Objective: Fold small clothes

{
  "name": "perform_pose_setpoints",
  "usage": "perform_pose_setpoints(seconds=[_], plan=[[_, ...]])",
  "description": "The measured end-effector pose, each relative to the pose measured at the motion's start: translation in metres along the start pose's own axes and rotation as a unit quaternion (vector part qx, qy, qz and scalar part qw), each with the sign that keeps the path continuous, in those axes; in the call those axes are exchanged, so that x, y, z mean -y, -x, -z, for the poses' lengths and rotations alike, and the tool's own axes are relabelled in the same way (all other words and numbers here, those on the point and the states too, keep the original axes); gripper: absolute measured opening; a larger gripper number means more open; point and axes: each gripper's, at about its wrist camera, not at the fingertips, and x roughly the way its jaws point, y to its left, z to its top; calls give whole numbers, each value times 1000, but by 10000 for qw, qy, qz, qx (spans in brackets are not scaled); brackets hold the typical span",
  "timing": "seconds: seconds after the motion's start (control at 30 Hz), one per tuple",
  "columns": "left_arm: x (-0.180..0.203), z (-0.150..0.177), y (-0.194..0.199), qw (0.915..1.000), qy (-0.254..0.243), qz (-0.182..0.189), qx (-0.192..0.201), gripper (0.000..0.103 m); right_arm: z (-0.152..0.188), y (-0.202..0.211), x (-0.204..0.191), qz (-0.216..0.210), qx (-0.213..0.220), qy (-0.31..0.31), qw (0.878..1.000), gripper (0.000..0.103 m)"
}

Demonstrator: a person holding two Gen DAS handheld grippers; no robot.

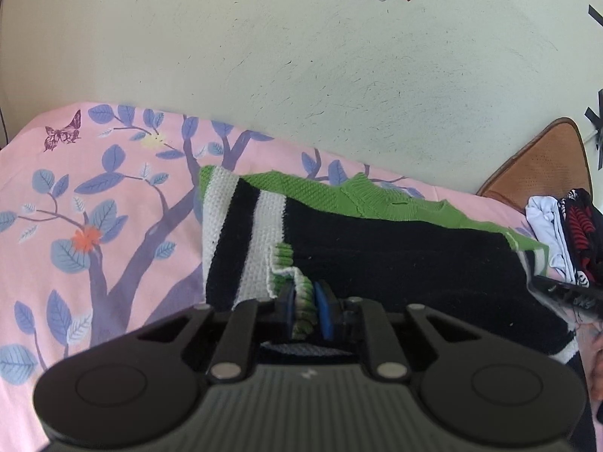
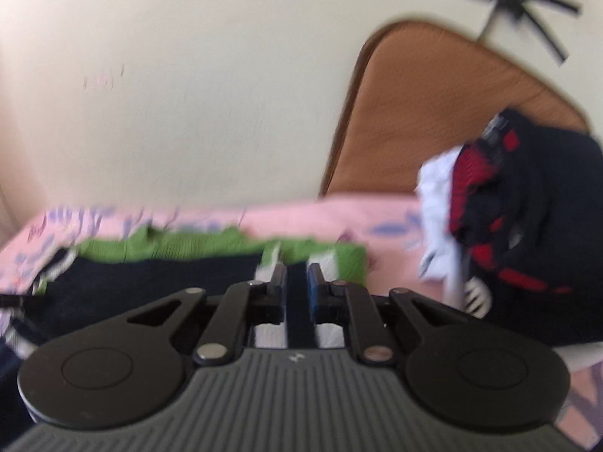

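Bed, pink leaf-print sheet (image 1: 113,203), against pale wall (image 1: 301,75); brown headboard (image 2: 433,113) at right. One knitted sweater (image 1: 395,256), green, black and white, lies flat mid-bed. One clothes pile (image 2: 508,207) beside it. Left hand-held gripper (image 1: 306,309) pinches sweater cuff; right hand-held gripper (image 2: 296,290) pinches its striped edge.

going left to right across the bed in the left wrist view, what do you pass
pink bedsheet printed with blue leaves → green, white and black knitted sweater, a cuff of it pinched in the left gripper → pile of white, red and black clothes, with a brown cushion behind it
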Motion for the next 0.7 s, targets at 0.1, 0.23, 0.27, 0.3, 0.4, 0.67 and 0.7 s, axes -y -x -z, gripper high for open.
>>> perform_pose_setpoints(seconds=[0.1, 0.23, 0.27, 0.3, 0.4, 0.67, 0.7], plan=[[-10, -3, 32, 9996, 43, 59, 285, 18, -4, 12, -2, 154, 84, -75, 9998, 16], [-36, 10, 88, 9982, 188, 94, 561, 21, 8, 67, -13, -176, 469, 89, 9987, 21], [-41, 17, 101, 9980, 188, 135, 585, 22, 15, 78, -17, -226, 467, 191, 9985, 21], [-45, 26, 112, 9980, 147, 176, 589, 25, 23, 87, -21, -282, 461, 277, 9982, 21], [-51, 60, 140, 9989, -24, 258, 380, 33, 44, 112, -28, -430, 352, 332, 9979, 21], [-66, 156, 201, 9966, -34, 647, -514, 41, 115, 203, -25, -848, 162, -5, 9963, 23], [-69, 165, 208, 9961, 25, 657, -581, 41, 127, 215, -22, -863, 106, -78, 9962, 23]])
